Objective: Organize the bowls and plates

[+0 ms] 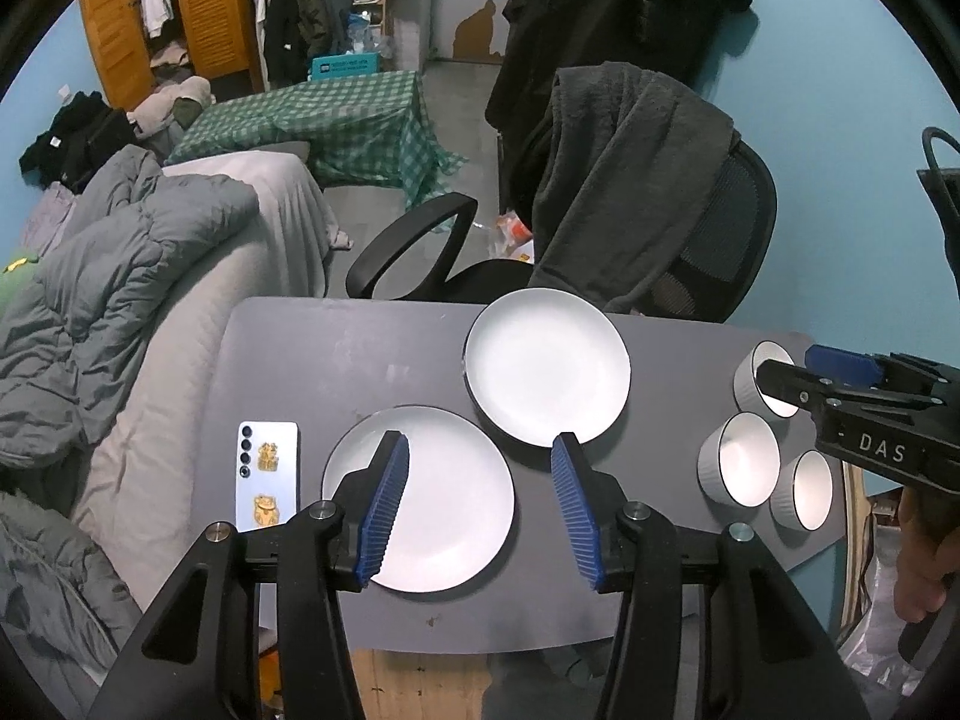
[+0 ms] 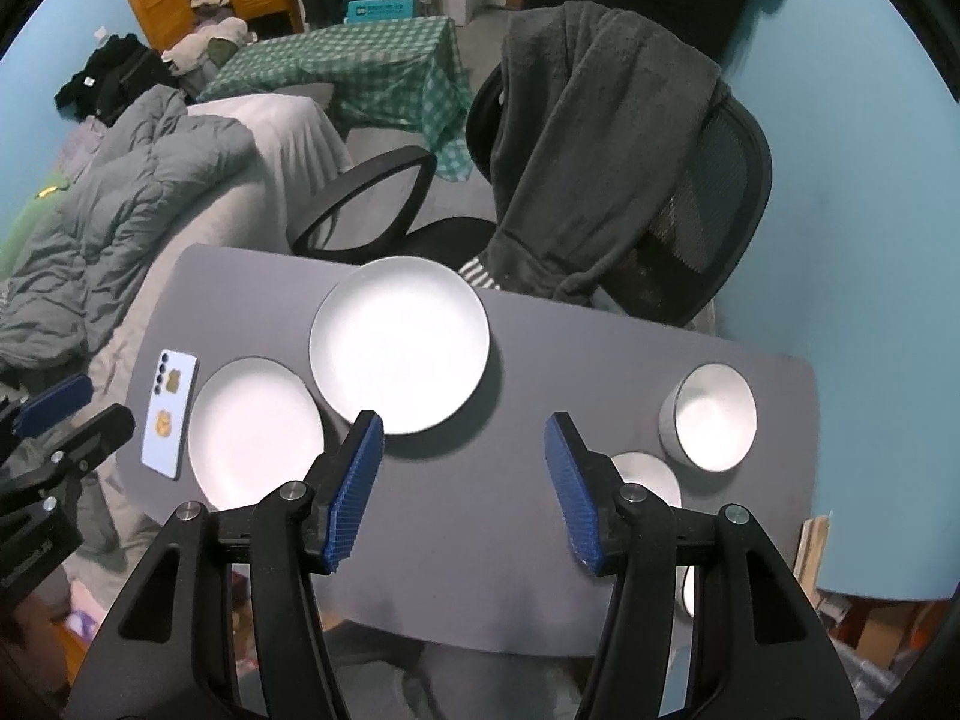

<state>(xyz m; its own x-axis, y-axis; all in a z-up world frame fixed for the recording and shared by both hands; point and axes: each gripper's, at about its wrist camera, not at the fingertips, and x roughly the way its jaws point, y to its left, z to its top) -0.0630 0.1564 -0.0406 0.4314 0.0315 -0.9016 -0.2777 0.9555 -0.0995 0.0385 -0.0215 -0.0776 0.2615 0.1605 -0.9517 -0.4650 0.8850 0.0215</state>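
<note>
Two white plates lie flat on the grey table (image 1: pixel 336 360): a near plate (image 1: pixel 456 510) and a far plate (image 1: pixel 547 365), rims almost touching. Three small white bowls (image 1: pixel 744 459) cluster at the table's right end. My left gripper (image 1: pixel 480 462) hangs open above the near plate, with nothing between its blue pads. In the right wrist view my right gripper (image 2: pixel 463 441) is open over bare table (image 2: pixel 456 540), between the far plate (image 2: pixel 399 343) and the bowls (image 2: pixel 711 417). The near plate (image 2: pixel 255 432) lies to its left. The right gripper (image 1: pixel 798 369) also shows beside the bowls.
A phone (image 1: pixel 267 474) lies at the table's left end beside the near plate. A black office chair (image 1: pixel 714 240) draped with a dark robe stands behind the table. A bed with a grey duvet (image 1: pixel 120 276) runs along the left side.
</note>
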